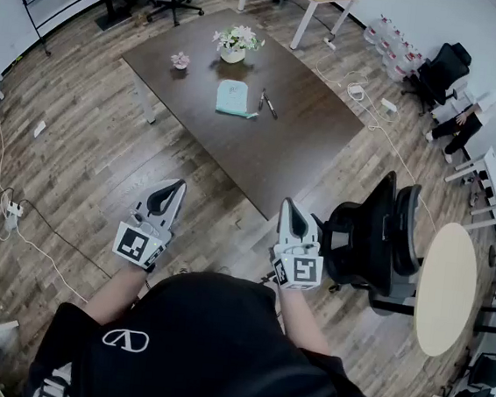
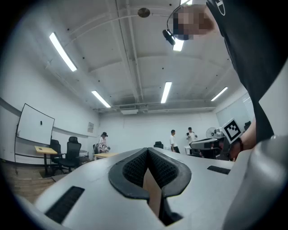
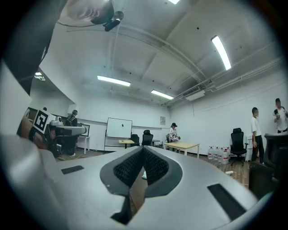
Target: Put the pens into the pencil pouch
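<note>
A light teal pencil pouch [image 1: 232,97] lies flat on the dark brown table [image 1: 199,74], far ahead of me. Two dark pens [image 1: 268,104] lie just right of the pouch. My left gripper [image 1: 170,191] and right gripper [image 1: 292,209] hover side by side over the wooden floor, well short of the table's near corner. Both are shut with nothing between the jaws. In the left gripper view the left gripper [image 2: 147,155] points roughly level into the room; the right gripper [image 3: 143,155] in the right gripper view does the same. Neither gripper view shows the pens.
A white pot of flowers [image 1: 234,44] and a small pink flower [image 1: 181,59] stand on the table's far part. A black office chair [image 1: 376,242] is close on my right, beside a round light table [image 1: 447,287]. Cables [image 1: 17,213] trail on the floor at left. A person [image 1: 477,112] sits at far right.
</note>
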`<state>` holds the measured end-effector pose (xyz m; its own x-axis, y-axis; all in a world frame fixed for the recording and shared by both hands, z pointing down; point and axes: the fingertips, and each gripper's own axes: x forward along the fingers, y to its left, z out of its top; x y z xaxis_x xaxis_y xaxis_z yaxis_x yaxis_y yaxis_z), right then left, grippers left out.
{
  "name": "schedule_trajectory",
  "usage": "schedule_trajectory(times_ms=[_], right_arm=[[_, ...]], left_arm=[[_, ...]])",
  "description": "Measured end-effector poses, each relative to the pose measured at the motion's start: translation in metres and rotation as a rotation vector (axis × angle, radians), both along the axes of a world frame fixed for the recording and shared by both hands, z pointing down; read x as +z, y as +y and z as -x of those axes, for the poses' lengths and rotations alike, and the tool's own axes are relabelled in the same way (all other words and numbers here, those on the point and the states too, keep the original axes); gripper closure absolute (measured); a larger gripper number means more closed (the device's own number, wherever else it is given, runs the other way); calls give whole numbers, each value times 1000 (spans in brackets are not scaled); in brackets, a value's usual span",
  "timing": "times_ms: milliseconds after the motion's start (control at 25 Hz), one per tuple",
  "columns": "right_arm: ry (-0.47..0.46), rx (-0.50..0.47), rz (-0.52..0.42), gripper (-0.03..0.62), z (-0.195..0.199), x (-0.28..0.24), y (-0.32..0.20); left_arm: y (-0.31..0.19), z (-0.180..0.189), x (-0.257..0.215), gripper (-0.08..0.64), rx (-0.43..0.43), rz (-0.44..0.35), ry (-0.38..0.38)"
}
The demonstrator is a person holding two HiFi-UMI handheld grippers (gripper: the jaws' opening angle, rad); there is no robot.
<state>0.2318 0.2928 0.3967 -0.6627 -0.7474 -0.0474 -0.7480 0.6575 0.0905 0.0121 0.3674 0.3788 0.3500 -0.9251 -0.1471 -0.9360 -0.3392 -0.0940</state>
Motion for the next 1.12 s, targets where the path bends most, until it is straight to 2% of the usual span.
schedule_trajectory(times_ms=[320, 640, 1120], right_arm=[[-7, 10, 18, 594, -2, 5, -3], [-62, 9, 13, 594, -7, -1, 0], [-83, -5, 9, 594, -28, 1, -9]], left_arm=[[-2, -2, 3, 558, 9, 2, -2], [-2, -2, 5, 558, 13, 10, 0], [-20, -21, 8, 558, -10, 19, -10]])
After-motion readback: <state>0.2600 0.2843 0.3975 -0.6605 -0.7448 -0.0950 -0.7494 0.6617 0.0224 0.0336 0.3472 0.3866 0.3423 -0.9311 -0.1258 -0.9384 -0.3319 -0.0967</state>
